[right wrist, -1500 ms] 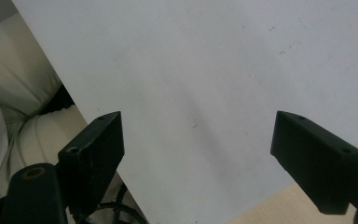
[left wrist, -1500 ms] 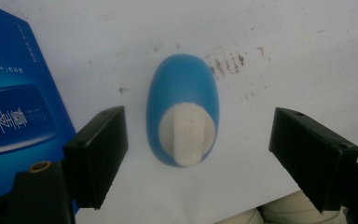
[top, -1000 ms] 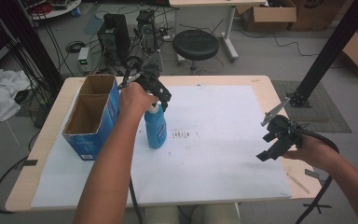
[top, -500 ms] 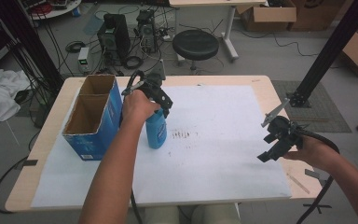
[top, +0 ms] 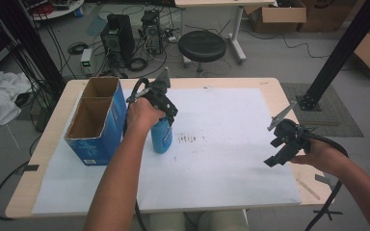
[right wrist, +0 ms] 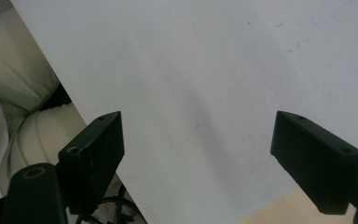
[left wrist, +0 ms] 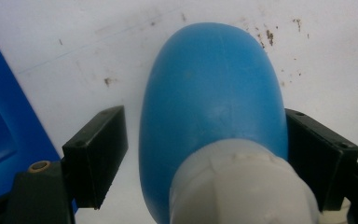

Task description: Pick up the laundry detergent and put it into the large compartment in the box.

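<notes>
A blue bottle (top: 162,137) with a white cap stands upright on the white sheet (top: 221,159), just right of a blue cardboard box (top: 99,147). My left gripper (top: 165,121) comes down over the bottle's top. In the left gripper view the bottle (left wrist: 209,93) sits between the jaws of my left gripper (left wrist: 205,156). The right jaw touches it and a gap shows beside the left jaw. My right gripper (top: 273,153) hovers open over the sheet's right edge, and in its own view my right gripper (right wrist: 214,158) has nothing between its jaws.
The open-topped box has two compartments and its blue wall (left wrist: 0,126) is close beside the bottle. Brown specks (top: 188,139) mark the sheet near the bottle. The wooden table's right edge (top: 313,187) lies under my right hand. A stool (top: 202,45) and computers stand beyond the table.
The left hand and gripper have shifted slightly over the bottle, which stays standing in about the same spot. The right gripper has not moved.
</notes>
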Demonstrator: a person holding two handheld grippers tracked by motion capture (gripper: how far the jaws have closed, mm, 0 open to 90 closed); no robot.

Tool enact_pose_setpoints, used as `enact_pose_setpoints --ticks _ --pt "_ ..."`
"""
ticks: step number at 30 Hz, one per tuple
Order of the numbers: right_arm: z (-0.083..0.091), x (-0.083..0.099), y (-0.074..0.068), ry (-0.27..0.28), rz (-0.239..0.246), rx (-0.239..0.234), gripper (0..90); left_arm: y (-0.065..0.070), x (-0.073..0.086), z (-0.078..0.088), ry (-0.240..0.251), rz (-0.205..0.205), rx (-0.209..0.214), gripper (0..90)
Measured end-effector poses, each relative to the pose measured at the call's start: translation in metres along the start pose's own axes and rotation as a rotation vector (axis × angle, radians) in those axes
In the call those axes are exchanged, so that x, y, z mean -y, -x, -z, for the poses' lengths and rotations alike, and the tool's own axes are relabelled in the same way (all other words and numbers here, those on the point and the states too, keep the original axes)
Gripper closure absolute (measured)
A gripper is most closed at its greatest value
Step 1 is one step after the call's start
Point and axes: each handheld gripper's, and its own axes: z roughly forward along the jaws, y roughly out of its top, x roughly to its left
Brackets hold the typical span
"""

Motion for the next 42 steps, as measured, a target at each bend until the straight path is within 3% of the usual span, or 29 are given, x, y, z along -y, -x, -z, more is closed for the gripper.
enact_pose_setpoints --ticks 32,38,42 --pt "-0.0010 -0.0002 0.0003 0.007 -0.002 -0.008 17.5 -0.0011 0.0009 -0.0028 0.017 0.026 0.006 29.7" --pt "-0.0014 -0.0002 0.0002 0.004 -0.003 -0.009 17.6 -0.0003 0.0011 -0.0021 0.021 0.017 0.015 35.7" --pt "-0.0011 0.0001 0.0003 0.007 -0.002 -0.009 17.6 0.0024 0.0004 -0.0015 0.015 0.012 -0.004 36.7"
